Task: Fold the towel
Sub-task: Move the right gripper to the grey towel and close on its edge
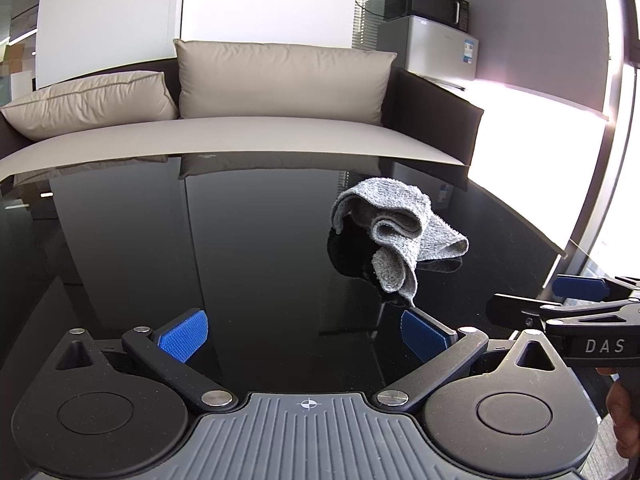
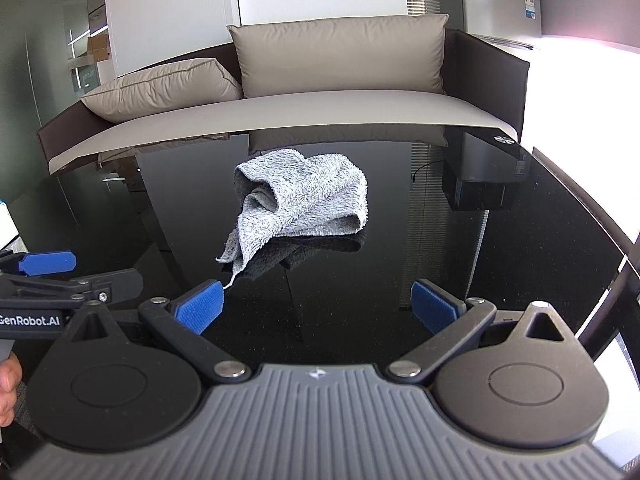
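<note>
Towel point(image 2: 304, 196) is lying crumpled on the glossy black table point(image 2: 520, 260); left gripper point(image 1: 304, 336) and right gripper point(image 2: 318, 308) are hovering near it, jaws spread apart, gripping nothing.

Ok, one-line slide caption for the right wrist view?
Open right gripper faces a crumpled grey towel on the glossy black table; left gripper alongside, sofa behind.

Both tools share one build: the left gripper point(image 1: 304, 336) and the right gripper point(image 2: 318, 306) have matte black linkage arms with silver pivot screws, ribbed blue pads point(image 1: 185, 336), a grooved grey base and round black housings. White lettering reads "DAS" and "GenRobot.AI".
</note>
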The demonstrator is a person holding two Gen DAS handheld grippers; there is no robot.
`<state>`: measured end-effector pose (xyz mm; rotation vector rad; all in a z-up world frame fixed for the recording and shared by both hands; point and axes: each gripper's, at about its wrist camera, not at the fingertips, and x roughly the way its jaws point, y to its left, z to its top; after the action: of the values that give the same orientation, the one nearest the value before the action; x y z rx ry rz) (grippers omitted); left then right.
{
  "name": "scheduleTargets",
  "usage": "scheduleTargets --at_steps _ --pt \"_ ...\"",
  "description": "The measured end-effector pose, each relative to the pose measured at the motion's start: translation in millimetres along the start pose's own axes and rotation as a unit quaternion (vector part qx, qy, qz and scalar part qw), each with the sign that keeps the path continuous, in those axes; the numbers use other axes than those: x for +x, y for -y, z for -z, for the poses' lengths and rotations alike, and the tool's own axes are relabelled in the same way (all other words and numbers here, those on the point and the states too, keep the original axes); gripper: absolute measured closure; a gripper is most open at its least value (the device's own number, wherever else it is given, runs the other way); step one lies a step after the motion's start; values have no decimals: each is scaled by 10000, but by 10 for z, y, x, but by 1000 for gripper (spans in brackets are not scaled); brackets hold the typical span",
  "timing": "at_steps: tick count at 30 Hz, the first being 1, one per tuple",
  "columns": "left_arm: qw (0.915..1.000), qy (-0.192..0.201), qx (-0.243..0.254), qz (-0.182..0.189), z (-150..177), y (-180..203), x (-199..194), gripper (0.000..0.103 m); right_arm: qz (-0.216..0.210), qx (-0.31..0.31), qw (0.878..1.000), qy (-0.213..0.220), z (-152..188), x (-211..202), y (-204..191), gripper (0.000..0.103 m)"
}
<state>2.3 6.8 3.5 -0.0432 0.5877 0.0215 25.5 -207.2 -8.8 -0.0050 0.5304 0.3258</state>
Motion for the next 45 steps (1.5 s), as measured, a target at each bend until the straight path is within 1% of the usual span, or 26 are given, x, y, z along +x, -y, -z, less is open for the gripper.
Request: scheduleTargets --at_steps 3,7,8,9,10,11,12,16,17,20,21,23,28,30,32,37,40,42,45 --pt "9999 -72 -83 -21 -6 -45 4 1 8 -197 9998 42 -41 90 -39 1" --pt "9999 -100 -116 -39 -19 -82 -12 1 -89 -253 9996 33 -79 192 -62 2" --pt "9999 -103 -128 -29 -23 -90 -14 1 -115 -282 9995 26 -88 218 -73 4" --pt "9998 -106 -140 -19 -26 -97 -17 1 -141 -310 9994 19 -97 245 -84 10" --pt "9998 -108 -151 -9 -30 -105 -19 1 -167 -338 9993 12 -105 271 -95 14" --pt "9998 -113 -160 -1 -32 -108 -20 1 -186 -363 9992 -5 -113 301 -106 20" --pt "9998 -115 -170 14 -35 -112 -22 1 -190 -379 9991 -38 -117 338 -117 23" --pt "9998 -113 -181 54 -49 -120 -25 1 -270 -406 9988 -89 -140 449 -165 24" --pt "9998 -112 -183 61 -51 -121 -26 1 -285 -422 9987 -77 -143 460 -177 26" --pt "9997 -117 -192 71 -58 -124 -24 1 -364 -471 9982 -79 -157 510 -219 40" --pt "9997 -125 -196 78 -59 -125 -23 1 -378 -477 9981 -101 -159 532 -227 43" --pt "9996 -141 -205 92 -61 -126 -21 1 -395 -491 9979 -158 -159 574 -243 46" --pt "9996 -142 -193 126 -64 -116 -22 1 -423 -552 9974 -184 -152 618 -290 49" --pt "9996 -148 -186 129 -63 -110 -17 1 -406 -625 9970 -198 -150 639 -313 56" --pt "9996 -148 -179 128 -62 -106 -16 1 -368 -647 9969 -237 -143 666 -321 60" --pt "9996 -150 -185 124 -65 -109 -8 1 -381 -660 9968 -251 -136 697 -332 64" --pt "9997 -146 -178 116 -69 -106 -6 1 -308 -648 9971 -259 -139 713 -330 70" --pt "9997 -150 -173 120 -67 -104 -5 1 -259 -591 9975 -278 -148 724 -308 78" --pt "9997 -155 -155 115 -63 -99 -3 1 -180 -516 9981 -270 -154 732 -293 79"
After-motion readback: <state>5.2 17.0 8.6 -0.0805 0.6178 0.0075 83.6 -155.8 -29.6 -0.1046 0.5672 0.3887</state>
